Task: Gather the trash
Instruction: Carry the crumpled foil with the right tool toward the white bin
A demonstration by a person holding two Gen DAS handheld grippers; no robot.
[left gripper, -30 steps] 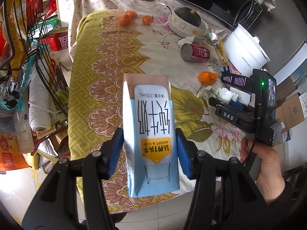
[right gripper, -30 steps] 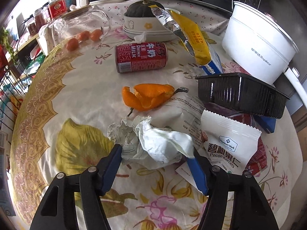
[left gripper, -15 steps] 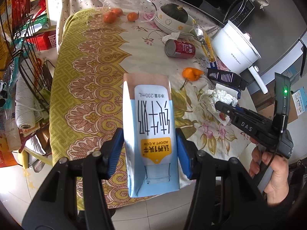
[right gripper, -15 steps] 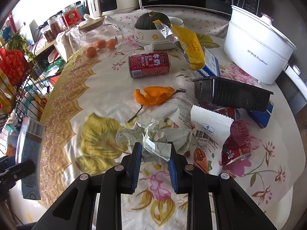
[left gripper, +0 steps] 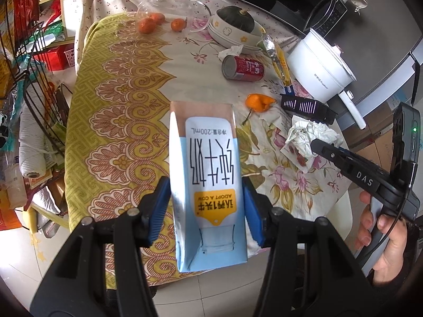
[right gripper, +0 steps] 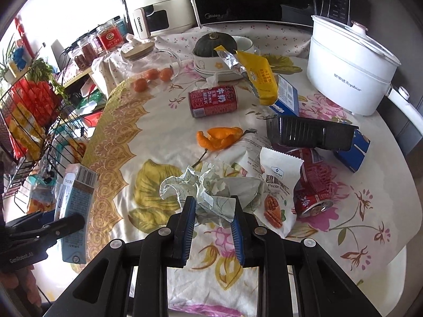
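My left gripper [left gripper: 206, 208] is shut on a blue and white milk carton [left gripper: 208, 182], held upside down off the table's front edge. The same carton [right gripper: 75, 206] shows at the left of the right wrist view, in the left gripper [right gripper: 63, 224]. My right gripper [right gripper: 212, 222] is shut on a crumpled white paper wad [right gripper: 208, 195], lifted a little above the floral tablecloth [right gripper: 158, 121]. In the left wrist view that paper wad [left gripper: 306, 137] hangs at the tip of the right gripper [left gripper: 317, 145], held by a person's hand [left gripper: 383, 235].
Strewn across the table are a red milk can [right gripper: 212, 101], orange peel [right gripper: 219, 137], a pecan bag [right gripper: 279, 182], a crushed red can [right gripper: 314, 185], a black tray [right gripper: 309, 132], a yellow wrapper [right gripper: 253, 76] and blue boxes. A white cooker [right gripper: 349, 63] stands at the right.
My right gripper closed on the paper wad and lifted it up and back from the table. The left gripper kept hold of the carton with little movement.
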